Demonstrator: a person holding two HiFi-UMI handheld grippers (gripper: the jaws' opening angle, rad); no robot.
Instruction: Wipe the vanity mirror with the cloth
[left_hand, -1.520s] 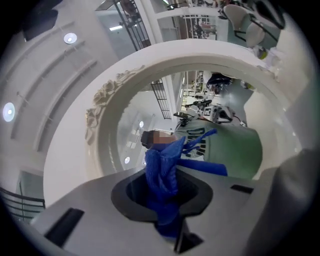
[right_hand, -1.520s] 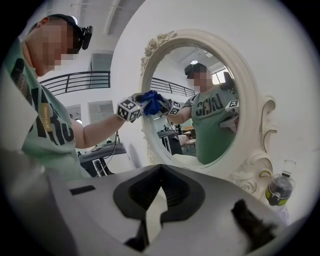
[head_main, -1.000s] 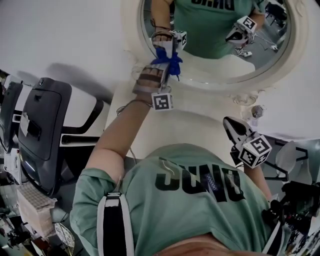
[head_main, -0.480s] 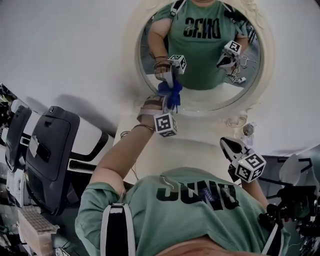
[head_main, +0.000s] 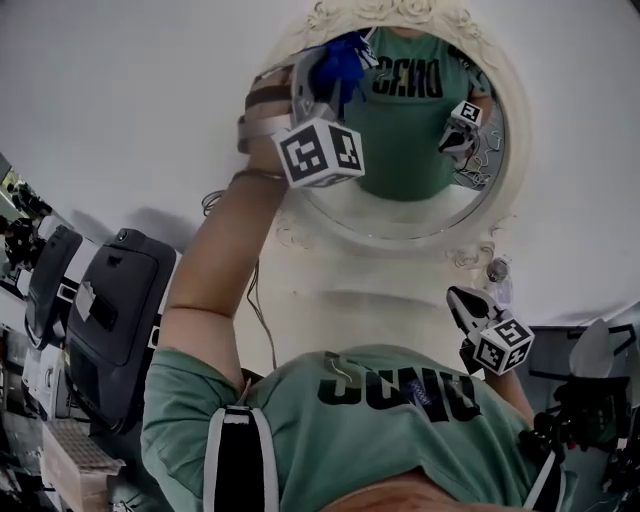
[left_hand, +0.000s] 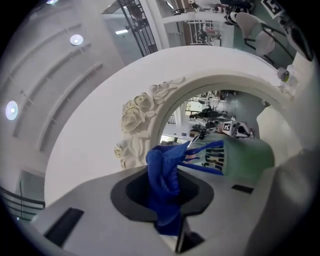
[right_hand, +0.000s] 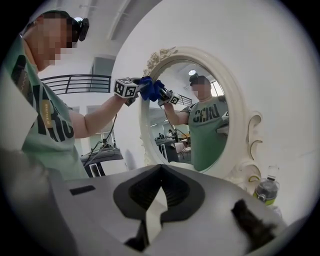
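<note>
1. Left gripper: I hold it raised at the 11 o'clock part of the vanity mirror. Its fingers are clamped on the blue cloth, which bunches out ahead of them.
2. Contact: in the right gripper view the cloth meets its own reflection at the glass. I judge it to be pressed on the pane just inside the frame.
3. Left gripper view: the cloth fills the gap between the fingers. The carved roses of the frame lie at 10 o'clock from it, with the glass beyond.
4. Right gripper: I keep it low at 5 o'clock, well apart from the mirror and above the white tabletop. Its own view shows the fingers a narrow slit apart, with nothing between them.
5. Progress: wiping appears under way at the upper rim. No streak or smear shows on the glass, so I cannot tell which areas are finished. By my reading, the centre and the arc from 3 to 9 o'clock are left to cover.
</note>
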